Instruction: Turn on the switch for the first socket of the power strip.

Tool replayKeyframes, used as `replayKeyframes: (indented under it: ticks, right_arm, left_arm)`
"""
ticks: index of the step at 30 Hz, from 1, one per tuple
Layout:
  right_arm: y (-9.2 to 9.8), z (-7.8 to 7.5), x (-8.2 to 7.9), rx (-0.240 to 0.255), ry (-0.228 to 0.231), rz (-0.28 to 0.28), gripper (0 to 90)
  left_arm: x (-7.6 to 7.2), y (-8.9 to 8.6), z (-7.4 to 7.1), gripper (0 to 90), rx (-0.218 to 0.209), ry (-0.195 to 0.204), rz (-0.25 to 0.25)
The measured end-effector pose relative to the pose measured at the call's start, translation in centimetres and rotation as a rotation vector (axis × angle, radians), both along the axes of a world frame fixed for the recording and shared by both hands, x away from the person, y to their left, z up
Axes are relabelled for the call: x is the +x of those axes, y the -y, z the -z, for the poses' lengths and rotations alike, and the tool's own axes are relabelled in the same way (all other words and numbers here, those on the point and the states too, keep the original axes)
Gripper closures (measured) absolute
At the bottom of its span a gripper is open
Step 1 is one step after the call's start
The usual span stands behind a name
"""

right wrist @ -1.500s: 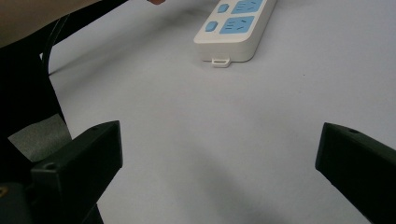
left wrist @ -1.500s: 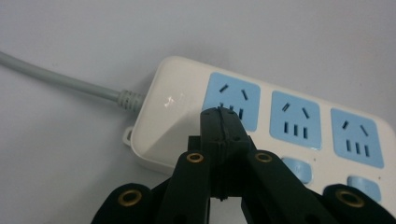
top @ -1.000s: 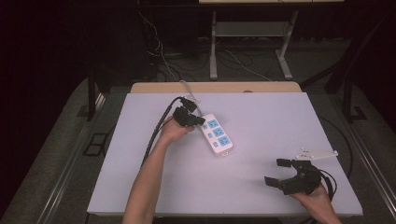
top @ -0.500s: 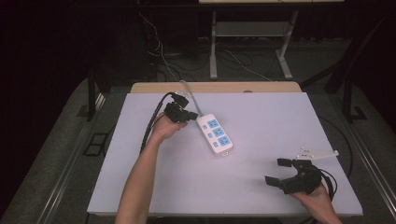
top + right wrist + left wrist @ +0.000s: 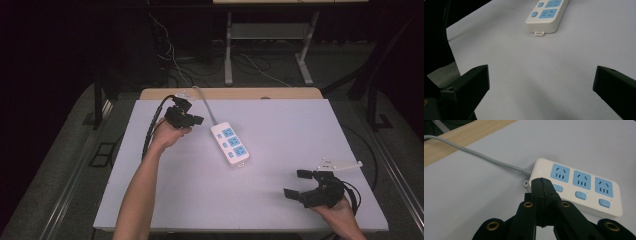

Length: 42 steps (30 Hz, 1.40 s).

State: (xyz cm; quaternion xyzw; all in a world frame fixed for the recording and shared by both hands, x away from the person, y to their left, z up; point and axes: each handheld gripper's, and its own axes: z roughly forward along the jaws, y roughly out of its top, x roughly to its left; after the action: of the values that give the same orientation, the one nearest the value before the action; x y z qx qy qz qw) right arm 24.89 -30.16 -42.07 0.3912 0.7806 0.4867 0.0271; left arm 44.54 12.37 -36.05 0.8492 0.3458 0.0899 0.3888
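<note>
The left claw (image 5: 192, 120) is hovering pressed closed and empty just left of the power strip (image 5: 230, 144) lying on the counter (image 5: 280, 125); the right claw (image 5: 299, 184) is resting wide apart, empty, near right.

A white table (image 5: 280, 200) with a wooden strip (image 5: 235, 93) along its far edge stands on grey floor (image 5: 65, 200). Beyond it, metal legs (image 5: 228, 55) and loose cables (image 5: 167, 50) sit in darkness.
</note>
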Motion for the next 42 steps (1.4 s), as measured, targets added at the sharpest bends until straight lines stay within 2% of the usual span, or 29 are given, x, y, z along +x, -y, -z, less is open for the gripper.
replayKeyframes:
  ticks: [11, 15, 17, 21, 26, 30, 32, 35, 42]
  right_arm:
    - [-0.1, 0.0, 0.0, 0.002, 0.000, -0.001, 0.2]
    - [-0.1, 0.0, 0.0, 0.003, -0.001, -0.002, 0.2]
    - [-0.1, 0.0, 0.0, 0.004, 0.000, -0.002, 0.2]
    - [-0.2, 0.1, 0.0, 0.001, -0.001, -0.004, 0.2]
    - [-0.2, 0.1, 0.1, 0.001, -0.001, -0.004, 0.2]
    - [-0.2, 0.1, 0.0, 0.002, 0.000, -0.004, 0.2]
    - [-0.2, 0.1, 0.0, 0.001, 0.000, -0.004, 0.2]
    - [-0.3, 0.1, 0.1, 0.001, 0.000, -0.003, 0.2]
    - [-0.3, 0.1, 0.1, 0.001, -0.001, -0.003, 0.2]
  left_arm:
    - [-2.0, -1.5, -1.8, 80.7, -0.046, 0.026, -0.030]
    - [-2.6, -2.1, -2.2, 66.3, -0.068, 0.012, -0.054]
    - [-2.9, -2.4, -2.3, 56.6, -0.080, -0.003, -0.056]
    - [-3.6, -2.9, -2.3, 37.1, -0.099, -0.004, -0.074]
    - [-4.6, -3.4, -1.9, 13.6, -0.107, -0.032, -0.081]
    - [-5.6, -3.7, -1.4, 0.6, -0.115, -0.038, -0.088]
    - [-6.0, -3.8, -1.2, 0.0, -0.113, -0.031, -0.096]
    - [-6.7, -4.2, -1.2, 0.0, -0.133, -0.016, -0.108]
    - [-8.6, -4.7, -0.9, 0.0, -0.143, 0.036, -0.121]
